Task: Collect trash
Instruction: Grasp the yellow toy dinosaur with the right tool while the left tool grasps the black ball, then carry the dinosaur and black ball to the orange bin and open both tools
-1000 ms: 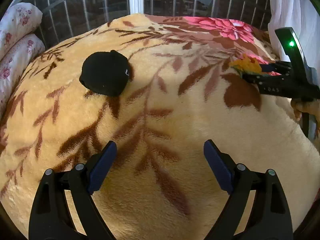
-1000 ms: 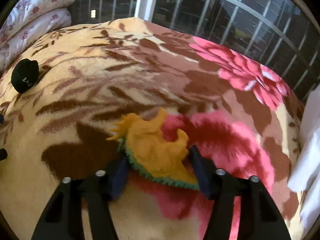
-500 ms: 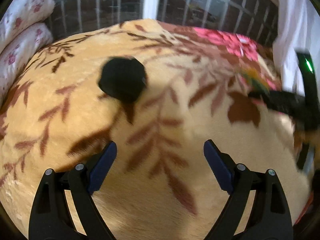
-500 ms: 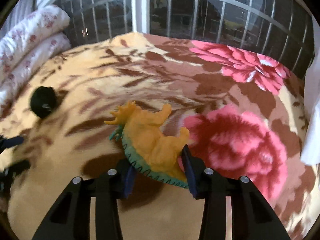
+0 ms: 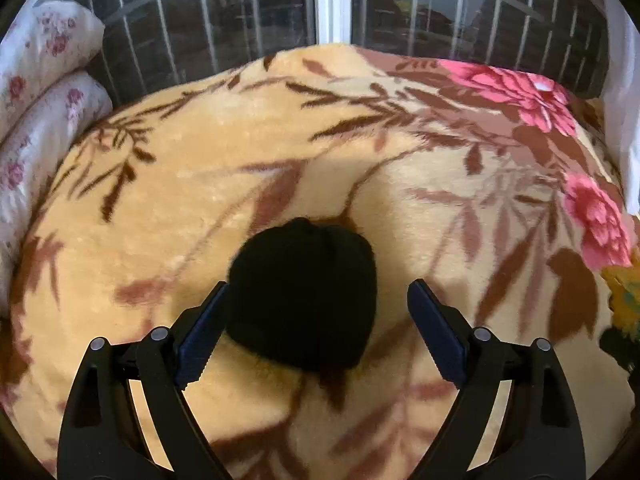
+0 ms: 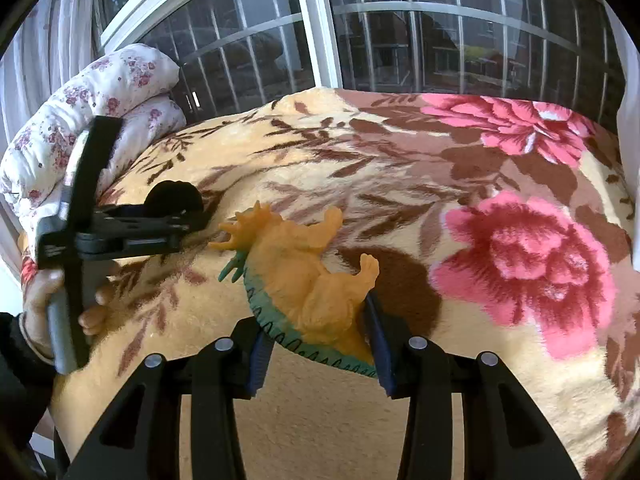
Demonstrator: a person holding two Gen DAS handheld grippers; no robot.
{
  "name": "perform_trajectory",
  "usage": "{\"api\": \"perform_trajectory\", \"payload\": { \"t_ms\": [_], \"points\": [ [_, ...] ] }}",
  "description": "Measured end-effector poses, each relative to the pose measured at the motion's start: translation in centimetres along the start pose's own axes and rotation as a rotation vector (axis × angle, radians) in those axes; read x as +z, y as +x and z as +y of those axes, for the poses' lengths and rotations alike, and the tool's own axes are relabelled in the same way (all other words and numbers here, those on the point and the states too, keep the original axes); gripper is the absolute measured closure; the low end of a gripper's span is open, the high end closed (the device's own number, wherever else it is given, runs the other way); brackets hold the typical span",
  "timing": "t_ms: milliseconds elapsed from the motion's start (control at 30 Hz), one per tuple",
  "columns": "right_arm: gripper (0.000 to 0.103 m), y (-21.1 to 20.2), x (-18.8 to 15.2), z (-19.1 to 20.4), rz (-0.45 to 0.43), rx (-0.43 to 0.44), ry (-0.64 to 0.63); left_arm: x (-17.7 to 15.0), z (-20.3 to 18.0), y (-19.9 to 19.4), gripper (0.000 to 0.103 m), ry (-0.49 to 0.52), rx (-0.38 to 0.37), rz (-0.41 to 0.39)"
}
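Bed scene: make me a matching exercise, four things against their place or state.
Things:
1. orange dinosaur toy
2. black cap
3. floral quilt
4. left tool

Places or states:
A. rolled up by the window
B. open, fingers either side of a dark thing
C. clamped in the right tool
D. lying on the blanket

Pairs: 1-C, 2-D, 3-A, 4-B

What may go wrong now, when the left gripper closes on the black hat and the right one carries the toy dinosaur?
1. The left gripper is open around the black hat, off-centre: one pad sits at its edge, the other stands clear. Closing may push the soft hat aside or pinch the blanket.
2. The right gripper holds the toy dinosaur near its tail end only, so it may pivot or slip out.
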State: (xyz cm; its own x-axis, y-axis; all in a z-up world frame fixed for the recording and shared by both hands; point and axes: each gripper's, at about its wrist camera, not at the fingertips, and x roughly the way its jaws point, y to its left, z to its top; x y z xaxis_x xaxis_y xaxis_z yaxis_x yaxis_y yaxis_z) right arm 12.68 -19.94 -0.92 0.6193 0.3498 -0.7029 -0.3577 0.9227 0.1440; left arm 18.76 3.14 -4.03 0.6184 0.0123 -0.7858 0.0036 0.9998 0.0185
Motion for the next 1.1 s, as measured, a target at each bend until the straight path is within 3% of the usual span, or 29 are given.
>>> {"api": "perform_trajectory", "payload": {
  "t_ms": [33, 100, 200, 667, 1100],
  "points": [
    [0.061, 0.0, 0.0, 0.0, -0.002, 0.0, -0.001, 0.0, 0.0, 0.3, 0.025, -0.006, 0.005, -0.002],
    [0.061, 0.0, 0.0, 0.1, -0.004, -0.004, -0.004, 0.0, 0.0, 0.4, 0.047, -0.005, 0.022, -0.008],
    [0.061, 0.0, -0.1, 0.4, -0.005, -0.014, -0.002, -0.1, 0.3, 0.0, 0.051, -0.019, 0.009, -0.037],
    [0.061, -3.2, -1.9, 2.8, -0.009, 0.026, 0.057, -2.6, -1.0, -5.4, 0.053, -0.004, -0.017, -0.098],
    [0.061, -12.3, -8.6, 8.2, -0.064, 0.011, 0.06, -11.5, -2.6, -15.3, 0.053, 0.031, -0.09, -0.142]
  ]
}}
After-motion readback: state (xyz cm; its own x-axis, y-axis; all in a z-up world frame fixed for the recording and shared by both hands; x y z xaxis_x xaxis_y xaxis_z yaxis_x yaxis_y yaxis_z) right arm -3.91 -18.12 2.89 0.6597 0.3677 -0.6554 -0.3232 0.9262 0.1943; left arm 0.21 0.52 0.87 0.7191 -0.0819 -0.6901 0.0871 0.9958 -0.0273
